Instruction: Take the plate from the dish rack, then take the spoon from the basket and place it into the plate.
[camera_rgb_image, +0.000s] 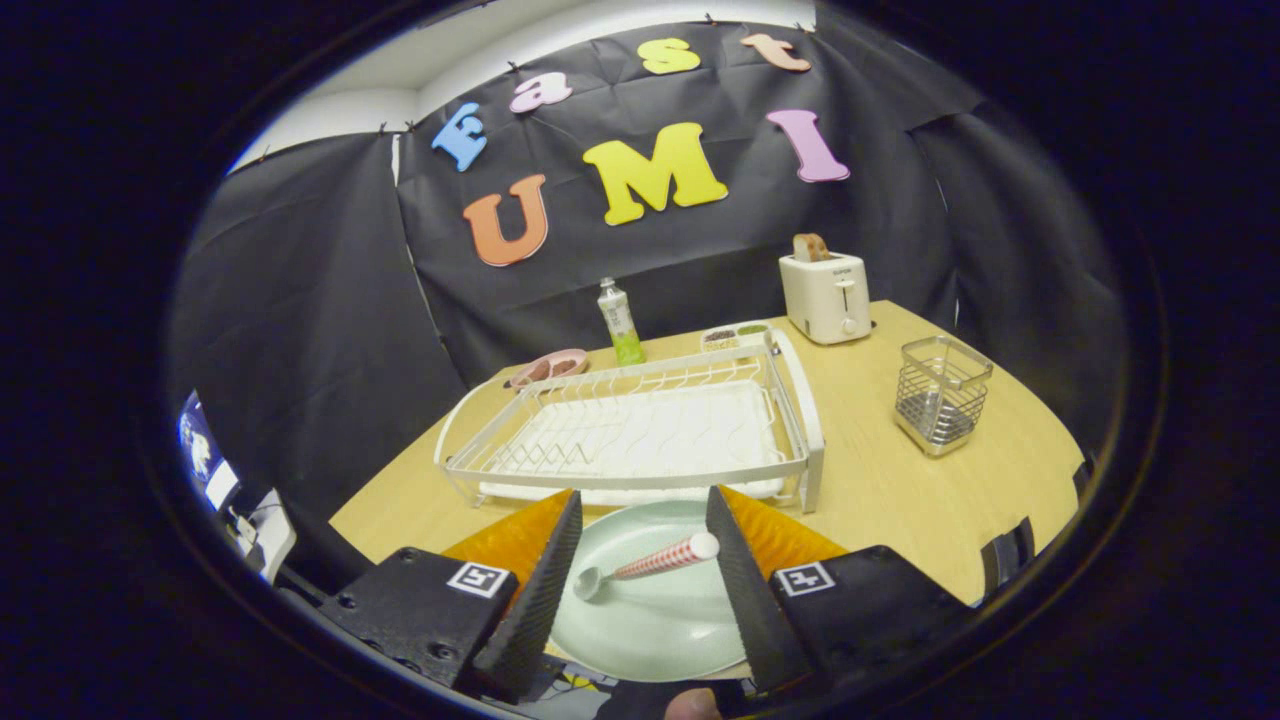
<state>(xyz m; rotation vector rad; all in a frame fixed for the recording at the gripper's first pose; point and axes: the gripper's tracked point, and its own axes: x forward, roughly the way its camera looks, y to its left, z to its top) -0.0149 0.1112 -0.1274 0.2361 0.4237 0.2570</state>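
Red-checked spoon (645, 567) lying in pale green plate (650, 610), hand-held gripper (640, 520) spread apart

Wooden table (900, 480) and its load
On it: plate (650, 610) by the dish rack (640, 440), basket (940, 395), toaster (825, 295), bottle (620, 325), pink dish (550, 367), small tray (735, 335); gripper (640, 540) fingers apart above the plate

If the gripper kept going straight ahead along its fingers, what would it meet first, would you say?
Probably the spoon lying on the plate between the open gripper's fingers; beyond it stands the dish rack. Depth is hard to judge.
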